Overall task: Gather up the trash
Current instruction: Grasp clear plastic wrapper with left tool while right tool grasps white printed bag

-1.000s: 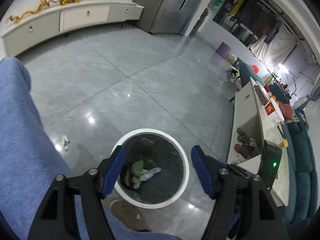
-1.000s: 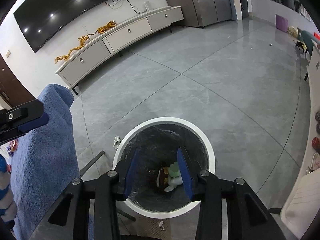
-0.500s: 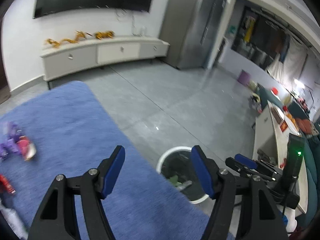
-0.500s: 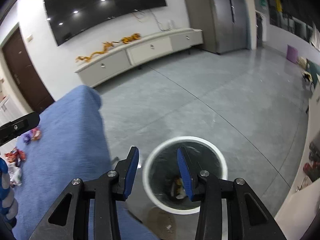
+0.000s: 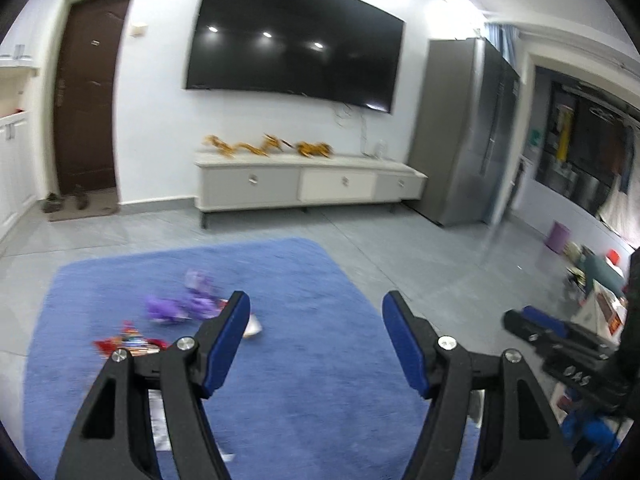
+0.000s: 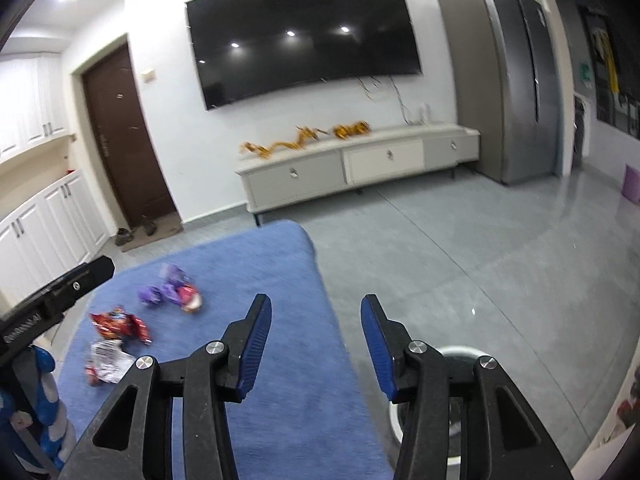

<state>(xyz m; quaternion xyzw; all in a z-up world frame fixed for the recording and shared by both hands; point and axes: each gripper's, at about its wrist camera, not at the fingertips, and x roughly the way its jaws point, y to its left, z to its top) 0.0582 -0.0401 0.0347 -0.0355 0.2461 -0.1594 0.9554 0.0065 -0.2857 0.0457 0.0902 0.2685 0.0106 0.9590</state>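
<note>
Several snack wrappers lie on a blue cloth-covered surface (image 5: 320, 380): a purple one (image 5: 176, 306), a red one (image 5: 128, 342) and a pale one (image 5: 254, 326) beside my left finger. My left gripper (image 5: 316, 320) hangs open above the cloth, empty, to the right of the wrappers. In the right wrist view the purple (image 6: 152, 294), red (image 6: 118, 326) and silver (image 6: 106, 364) wrappers sit to the left. My right gripper (image 6: 316, 320) is over the cloth's right edge, its jaws opening with nothing between them. The white bin's rim (image 6: 460, 350) peeks out behind its right finger.
Grey tiled floor (image 6: 480, 248) spreads to the right of the cloth. A low white TV cabinet (image 5: 308, 184) stands under a wall TV (image 5: 296, 48). A brown door (image 5: 86, 92) is at the left, a tall grey fridge (image 5: 468, 132) at the right.
Both views have swung up and away from the bin to the blue cloth and its wrappers. The right gripper's jaws stand wider than before. The left jaws are unchanged.
</note>
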